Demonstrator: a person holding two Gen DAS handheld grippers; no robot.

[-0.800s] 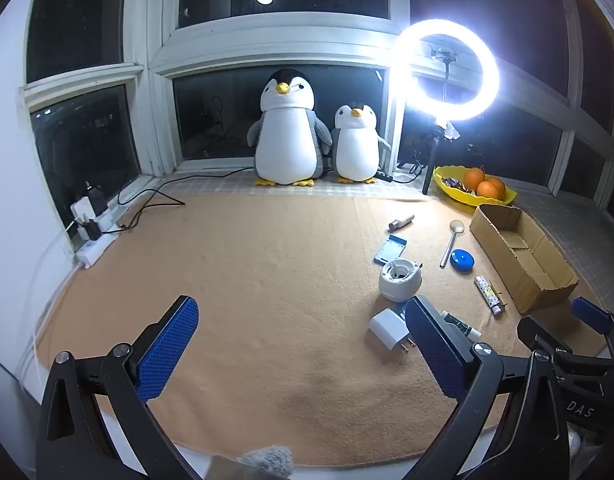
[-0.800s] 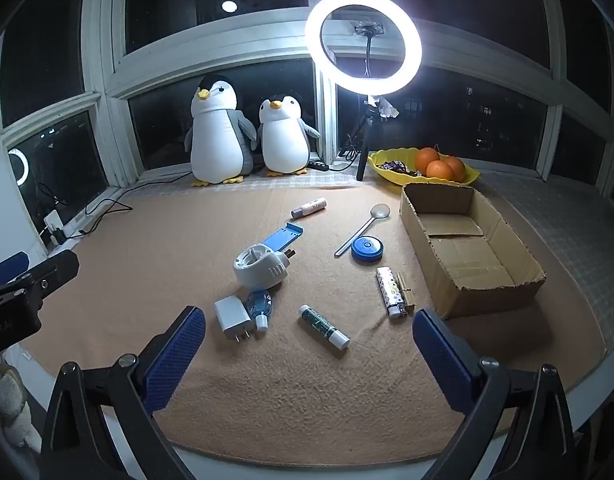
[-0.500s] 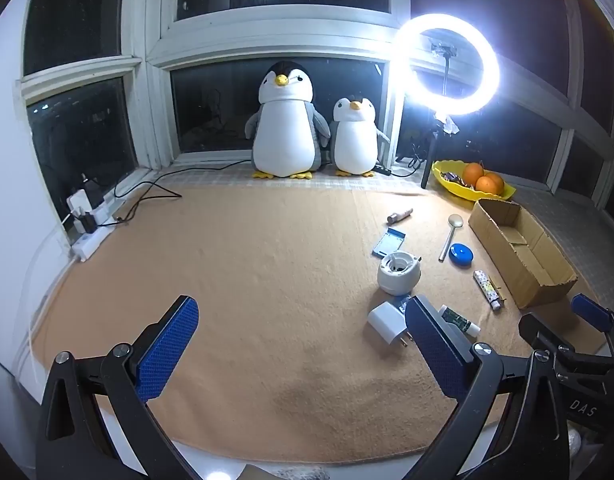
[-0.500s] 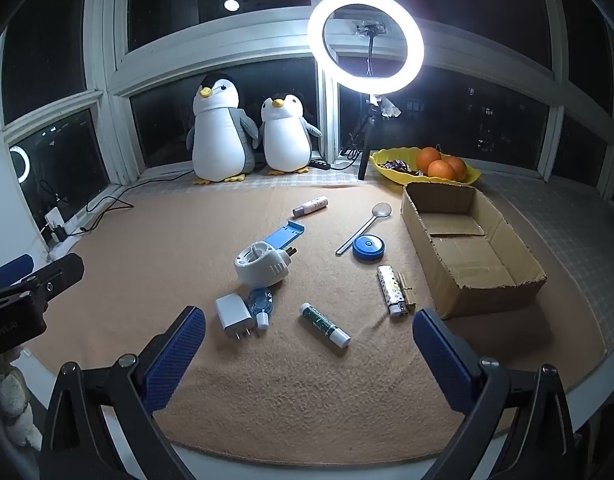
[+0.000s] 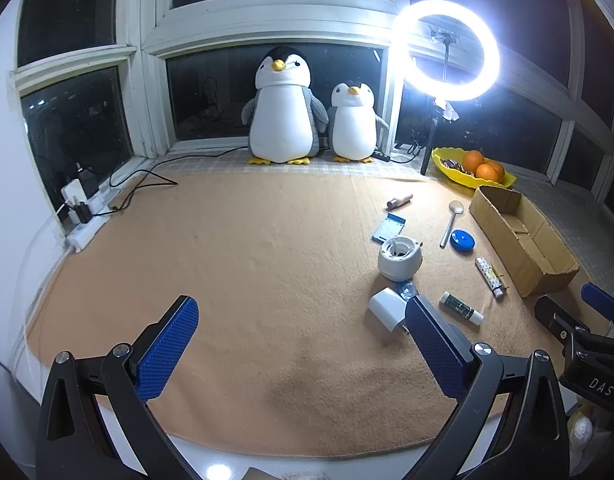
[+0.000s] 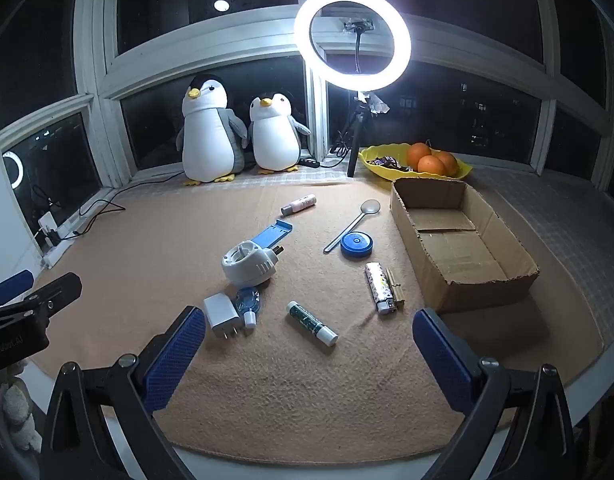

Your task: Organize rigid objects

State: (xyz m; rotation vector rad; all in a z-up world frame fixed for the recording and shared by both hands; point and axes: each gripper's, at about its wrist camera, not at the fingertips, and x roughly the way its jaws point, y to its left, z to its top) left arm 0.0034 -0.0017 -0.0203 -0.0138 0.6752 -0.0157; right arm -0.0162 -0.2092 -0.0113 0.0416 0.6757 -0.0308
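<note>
I am holding both grippers back at the near edge of the mat (image 6: 291, 392), and very little is changing: over the last moment the left view is only drifting a touch, the penguins (image 5: 285, 108) sitting slightly lower in it than before, while nothing on the mat is shifting at all. The left gripper (image 5: 303, 344) is standing wide open over bare mat with nothing between its jaws; the right gripper (image 6: 309, 350) is equally wide open and empty, hovering short of the clutter. The things to sort are all lying loose: charger (image 6: 222, 315), glue stick (image 6: 311, 323), lighter (image 6: 379, 286), blue lid (image 6: 357, 245), spoon (image 6: 353, 224), white plug-in unit (image 6: 249, 268), blue plate (image 6: 273, 234) and small tube (image 6: 299, 204). The box (image 6: 463, 244) is sitting empty just right of them. I am reading this as the task not yet begun, with the right gripper best placed for the glue stick or lighter.
</note>
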